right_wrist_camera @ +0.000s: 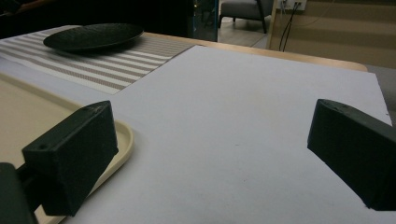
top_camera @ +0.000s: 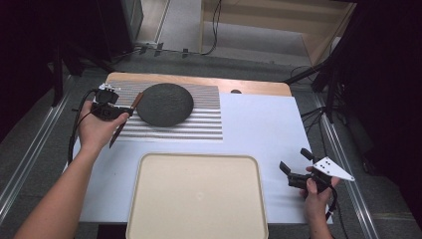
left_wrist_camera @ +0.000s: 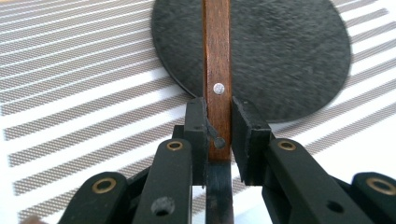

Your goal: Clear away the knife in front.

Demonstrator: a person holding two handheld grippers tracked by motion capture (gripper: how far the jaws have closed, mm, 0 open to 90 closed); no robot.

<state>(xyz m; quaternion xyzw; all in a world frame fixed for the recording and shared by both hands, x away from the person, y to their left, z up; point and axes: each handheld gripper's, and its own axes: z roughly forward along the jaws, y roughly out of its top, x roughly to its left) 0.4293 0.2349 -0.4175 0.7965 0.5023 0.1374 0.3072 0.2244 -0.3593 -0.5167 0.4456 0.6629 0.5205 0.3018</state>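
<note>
A knife with a brown wooden handle (top_camera: 136,101) and a dark blade (top_camera: 117,133) is held over the striped placemat (top_camera: 199,124), just left of a dark round plate (top_camera: 164,103). My left gripper (top_camera: 129,112) is shut on the knife. In the left gripper view the riveted handle (left_wrist_camera: 218,70) runs up between the jaws of the left gripper (left_wrist_camera: 218,126) and lies over the plate (left_wrist_camera: 280,56). My right gripper (top_camera: 294,160) is held low at the table's right front, open. In the right gripper view nothing lies between the jaws of the right gripper (right_wrist_camera: 217,140), with the plate (right_wrist_camera: 93,35) far off.
A large beige tray (top_camera: 199,157) lies at the front middle, its rim (right_wrist_camera: 122,135) close to my right gripper's jaw. A white sheet (top_camera: 259,124) covers the table's right side. Cables and stands surround the table.
</note>
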